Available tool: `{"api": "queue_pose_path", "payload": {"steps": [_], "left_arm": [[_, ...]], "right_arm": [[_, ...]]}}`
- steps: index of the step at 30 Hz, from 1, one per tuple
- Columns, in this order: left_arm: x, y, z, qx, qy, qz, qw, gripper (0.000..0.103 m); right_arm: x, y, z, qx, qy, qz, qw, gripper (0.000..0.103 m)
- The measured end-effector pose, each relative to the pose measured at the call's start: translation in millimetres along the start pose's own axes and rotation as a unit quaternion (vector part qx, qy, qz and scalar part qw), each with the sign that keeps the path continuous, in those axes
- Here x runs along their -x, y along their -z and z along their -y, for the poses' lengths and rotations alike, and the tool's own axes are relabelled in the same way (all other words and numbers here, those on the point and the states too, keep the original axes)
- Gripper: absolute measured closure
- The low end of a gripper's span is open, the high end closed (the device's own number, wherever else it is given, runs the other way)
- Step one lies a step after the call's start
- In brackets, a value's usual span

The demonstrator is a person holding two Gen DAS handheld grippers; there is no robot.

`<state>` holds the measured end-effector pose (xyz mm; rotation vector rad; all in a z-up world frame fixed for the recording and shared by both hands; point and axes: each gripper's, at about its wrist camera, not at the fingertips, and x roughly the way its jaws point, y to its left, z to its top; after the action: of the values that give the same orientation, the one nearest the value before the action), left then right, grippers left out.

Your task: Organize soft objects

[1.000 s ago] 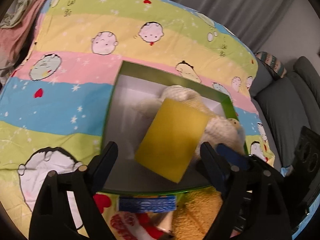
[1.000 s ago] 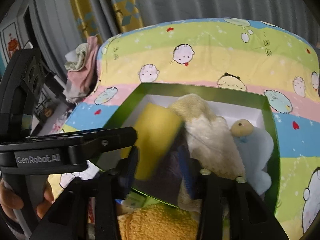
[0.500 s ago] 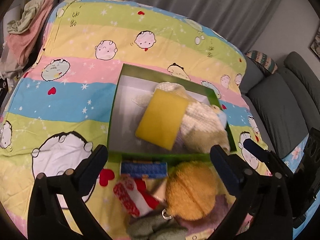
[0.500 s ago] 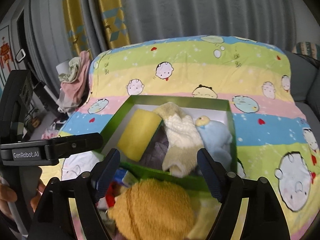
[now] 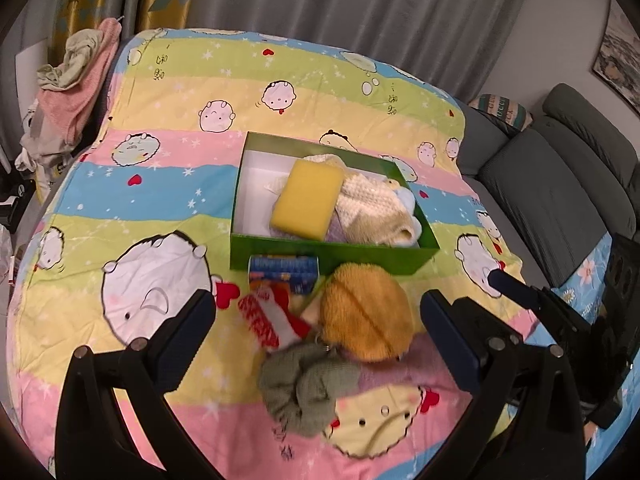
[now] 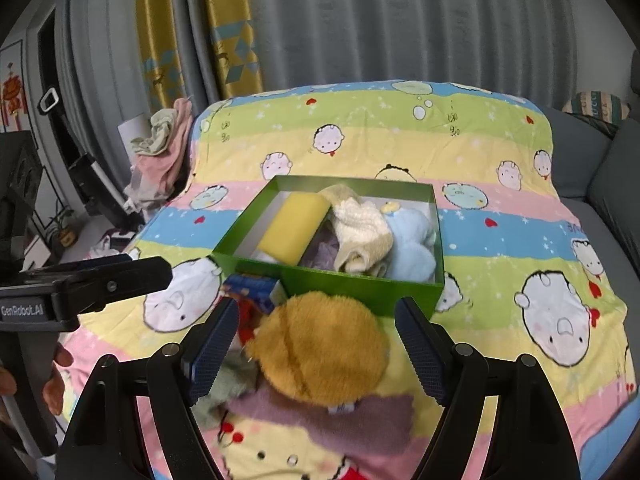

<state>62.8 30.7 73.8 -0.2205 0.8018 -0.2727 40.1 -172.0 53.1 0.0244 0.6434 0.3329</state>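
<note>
Left wrist view shows the green box [image 5: 332,254] at frame centre on the striped cartoon blanket [image 5: 168,120], its near wall touching a blue packet [image 5: 283,271]. Inside, a yellow sponge [image 5: 307,199] lies tilted over a cream knit [image 5: 372,208], with bare white floor at the box's left. Below the box sit an orange plush [image 5: 366,316], a red-and-white sock [image 5: 267,320] and a grey-green knit [image 5: 308,388], bunched together. The left gripper [image 5: 318,340] hangs over them, jaws spread wide and empty. The right gripper [image 6: 316,348] straddles the plush without touching, jaws likewise wide. Grey curtains [image 6: 400,20] fill the top; a grey sofa [image 5: 560,184] is at right.
</note>
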Motion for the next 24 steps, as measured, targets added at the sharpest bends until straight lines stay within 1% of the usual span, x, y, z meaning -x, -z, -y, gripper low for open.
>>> {"api": "queue_pose_path", "payload": {"steps": [3,7,13,17,21,24], "left_arm": [[13,12,2,-0.004,-0.001,0.003,1.0,0.001],[25,29,2,0.0,0.012,-0.001,0.9999,0.001],[28,54,4,-0.01,0.018,-0.016,0.9997,0.001],[20,72,1,-0.013,0.018,-0.026,0.9994,0.001],[5,85,-6,-0.002,0.029,-0.037,0.9989,0.001],[-5,89,-13,0.007,0.049,-0.039,0.998,0.001]], "right_arm": [[10,7,-2,-0.001,0.0,-0.001,1.0,0.022],[21,15,-5,-0.005,-0.006,-0.003,1.0,0.022],[36,34,-6,-0.007,-0.014,-0.002,1.0,0.022],[42,55,3,-0.025,-0.024,-0.003,0.999,0.022],[41,74,11,-0.034,-0.025,-0.011,0.999,0.022],[40,89,11,-0.037,-0.034,-0.01,0.999,0.022]]}}
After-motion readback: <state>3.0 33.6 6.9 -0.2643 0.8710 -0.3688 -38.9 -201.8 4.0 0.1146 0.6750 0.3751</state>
